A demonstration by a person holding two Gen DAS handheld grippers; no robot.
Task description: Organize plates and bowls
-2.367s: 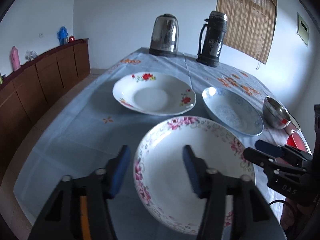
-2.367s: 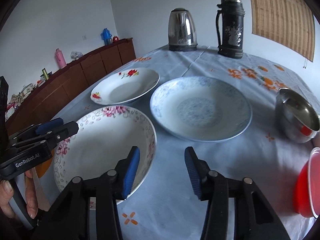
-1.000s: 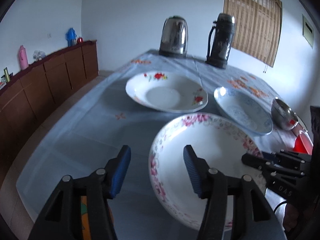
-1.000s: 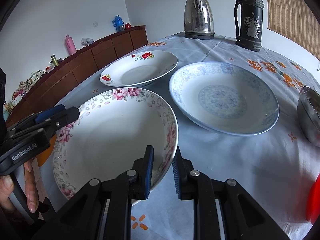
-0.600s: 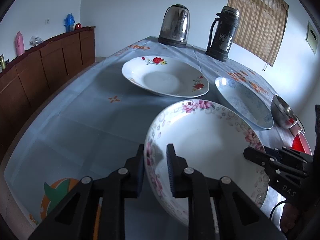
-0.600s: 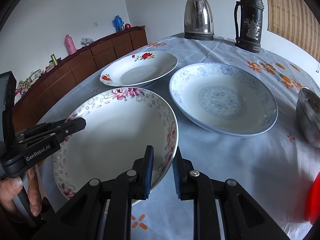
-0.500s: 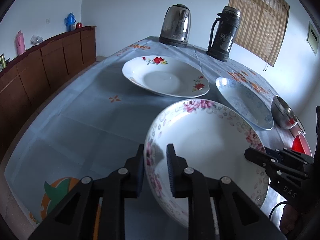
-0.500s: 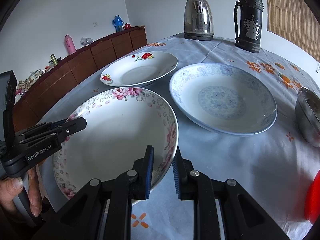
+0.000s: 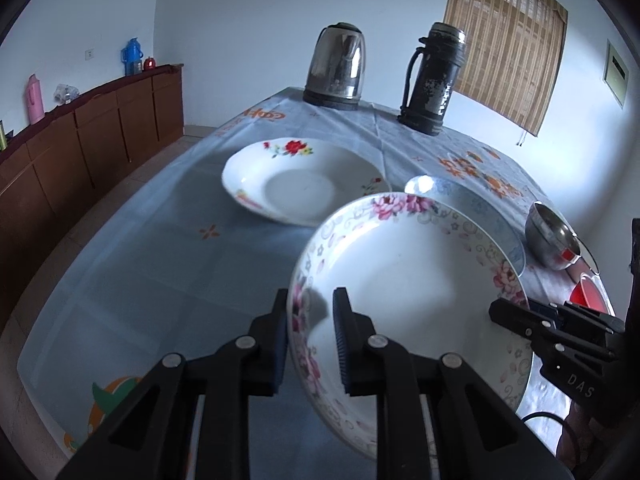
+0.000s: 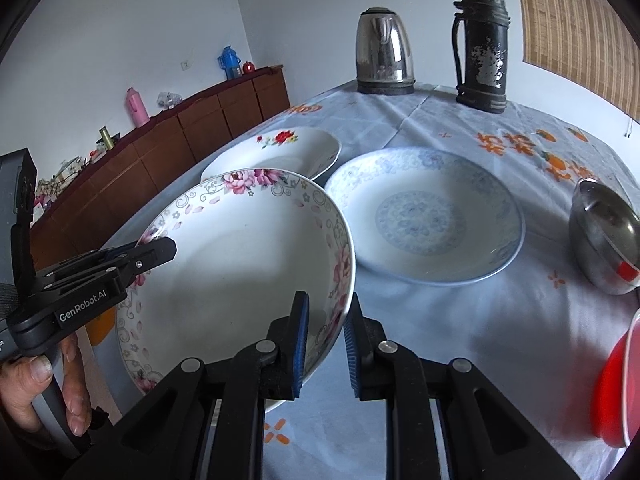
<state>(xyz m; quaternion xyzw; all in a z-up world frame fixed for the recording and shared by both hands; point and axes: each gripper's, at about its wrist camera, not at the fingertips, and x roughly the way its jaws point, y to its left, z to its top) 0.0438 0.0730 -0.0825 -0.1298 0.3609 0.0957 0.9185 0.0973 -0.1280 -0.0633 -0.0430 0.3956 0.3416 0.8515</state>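
Left gripper [image 9: 310, 334]: black angular linkage arms with silver pivot screws, blue ribbed pads [image 9: 341, 344]; white "GenRobot.AI" lettering on its side, lower left of the right wrist view. Right gripper [image 10: 325, 344]: matching build, "DAS" lettering, thin black cable [image 9: 540, 416] lower right.

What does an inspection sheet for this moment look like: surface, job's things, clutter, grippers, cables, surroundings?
Surface: table under a pale blue printed cloth.
Job's things: pink-flower plate tilted, its far edge overlapping the red-flower plate and the blue plate in both views; steel bowl and red bowl at the right edge.
Clutter: kettle and dark flask at the far end.
Grippers: left gripper and right gripper each shut on opposite rims of the pink-flower plate.
Cables: a thin black loop beneath the right gripper.
Surroundings: brown sideboard with bottles, bamboo blind.
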